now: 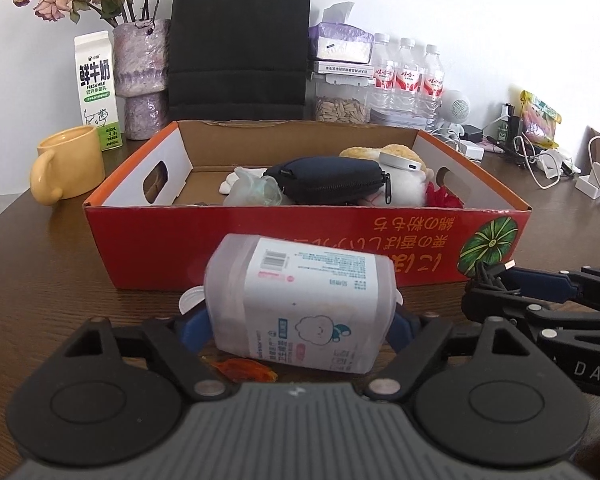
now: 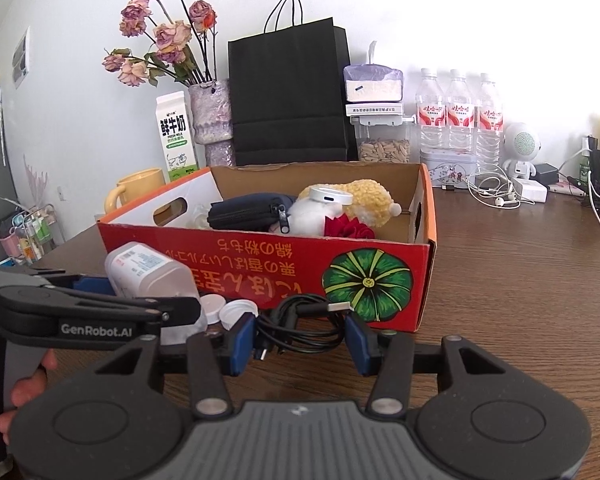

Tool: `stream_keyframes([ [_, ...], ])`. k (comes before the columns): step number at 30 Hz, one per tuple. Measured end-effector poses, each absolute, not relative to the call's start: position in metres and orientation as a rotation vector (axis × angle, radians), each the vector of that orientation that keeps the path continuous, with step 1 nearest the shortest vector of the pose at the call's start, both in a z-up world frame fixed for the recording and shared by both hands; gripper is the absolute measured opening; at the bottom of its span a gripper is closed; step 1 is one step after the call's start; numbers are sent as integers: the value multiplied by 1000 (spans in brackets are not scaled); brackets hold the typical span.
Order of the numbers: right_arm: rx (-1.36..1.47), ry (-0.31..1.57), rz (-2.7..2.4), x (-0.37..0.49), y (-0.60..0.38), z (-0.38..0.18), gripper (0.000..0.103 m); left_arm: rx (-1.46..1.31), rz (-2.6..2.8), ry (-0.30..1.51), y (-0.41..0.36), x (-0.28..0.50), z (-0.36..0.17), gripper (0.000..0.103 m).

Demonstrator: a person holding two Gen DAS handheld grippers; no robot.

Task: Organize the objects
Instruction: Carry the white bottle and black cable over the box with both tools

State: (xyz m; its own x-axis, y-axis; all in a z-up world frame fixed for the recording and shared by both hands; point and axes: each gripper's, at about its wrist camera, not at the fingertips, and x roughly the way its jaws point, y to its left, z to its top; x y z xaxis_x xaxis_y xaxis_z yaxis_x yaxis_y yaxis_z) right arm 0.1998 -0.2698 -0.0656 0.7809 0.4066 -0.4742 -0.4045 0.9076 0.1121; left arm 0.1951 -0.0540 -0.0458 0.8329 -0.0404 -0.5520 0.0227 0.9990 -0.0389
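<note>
While both items are awaiting the red box [image 1: 260, 256] on the desk [image 2: 520, 280], left gripper [image 1: 298, 326] jaws are clamping the wipes canister [image 1: 300, 304] sideways; right gripper [image 2: 300, 340] jaws are closing round the coiled cable [image 2: 300, 322]

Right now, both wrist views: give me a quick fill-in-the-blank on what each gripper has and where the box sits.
1. The left gripper is shut on a ____, lying on its side.
2. The right gripper has a coiled black ____ between its jaws.
3. The dark zip pouch lies inside the red ____.

Missing words: plastic jar; cable; cardboard box.
</note>
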Motion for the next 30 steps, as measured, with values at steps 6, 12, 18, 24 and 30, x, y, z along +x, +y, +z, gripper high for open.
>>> stream_keyframes([
  [6, 5, 494, 429, 198, -271, -65, 47, -36, -26, 554, -53, 187, -41, 84],
  [12, 9, 465, 421, 194, -272, -62, 47, -39, -27, 498, -50, 171, -27, 84],
  [18, 10, 430, 420, 190, -270, -57, 47, -44, -19, 437, -42, 161, -8, 84],
  [24, 26, 385, 412, 193, -269, -43, 47, -33, -6, 384, -33, 165, 10, 84],
  [30, 14, 335, 408, 202, -263, -24, 47, -36, 5, 337, -26, 176, 27, 84],
])
